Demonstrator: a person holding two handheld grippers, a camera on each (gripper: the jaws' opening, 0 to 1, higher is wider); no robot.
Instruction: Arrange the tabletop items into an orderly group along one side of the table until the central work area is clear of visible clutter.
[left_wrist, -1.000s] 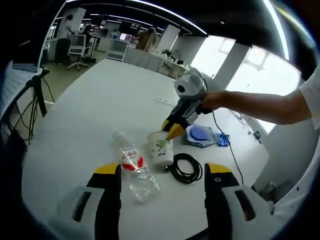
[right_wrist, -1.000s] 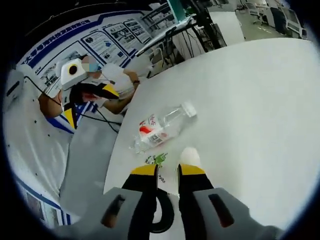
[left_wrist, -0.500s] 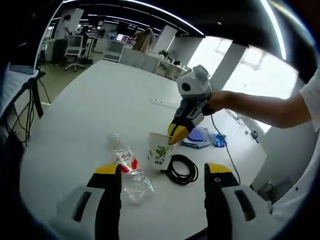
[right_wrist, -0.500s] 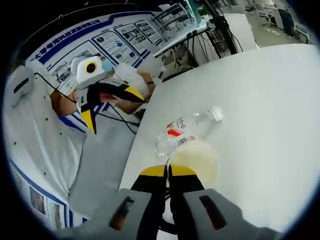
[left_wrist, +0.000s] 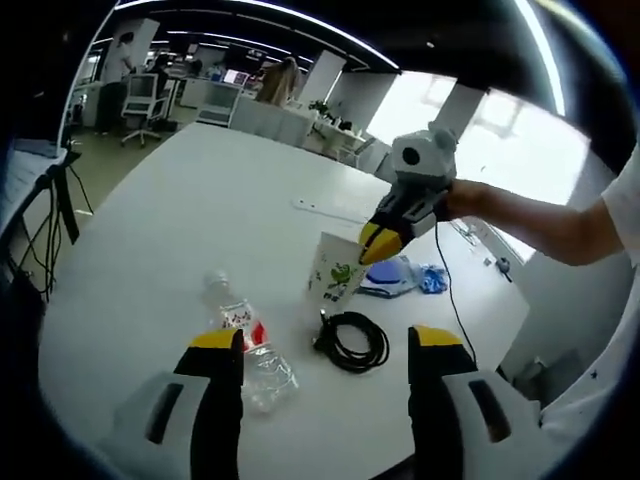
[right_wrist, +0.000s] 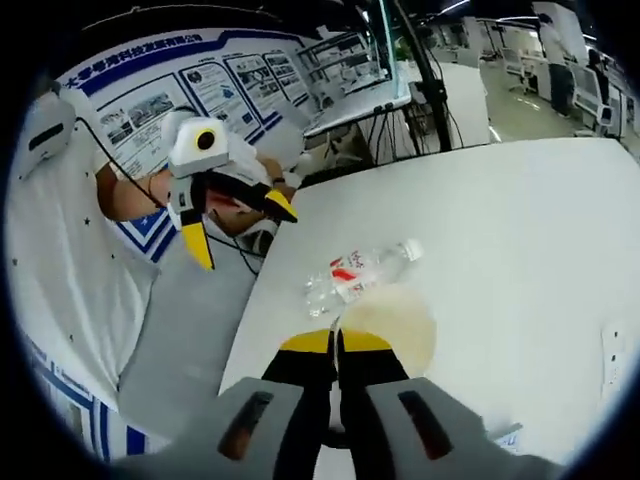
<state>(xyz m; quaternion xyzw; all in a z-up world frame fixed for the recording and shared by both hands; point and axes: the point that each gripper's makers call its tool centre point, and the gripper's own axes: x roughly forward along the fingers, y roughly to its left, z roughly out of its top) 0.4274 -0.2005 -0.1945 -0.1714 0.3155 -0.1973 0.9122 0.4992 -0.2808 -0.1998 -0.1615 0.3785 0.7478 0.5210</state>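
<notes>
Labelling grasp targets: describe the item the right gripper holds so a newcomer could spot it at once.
Start at the big white table, near the edge where a black coiled cable lies. Just above that coil hangs a paper cup, pinched at its rim by the right gripper and lifted off the surface. It is white with a green print, unlike the clear, red-labelled plastic bottle lying on its side nearby.

Right gripper (right_wrist: 336, 342) jaws pinched together on a paper cup (left_wrist: 336, 268) rim, held by an outstretched bare forearm (left_wrist: 540, 222), left gripper (left_wrist: 315, 340) jaws spread wide, holding nothing
</notes>
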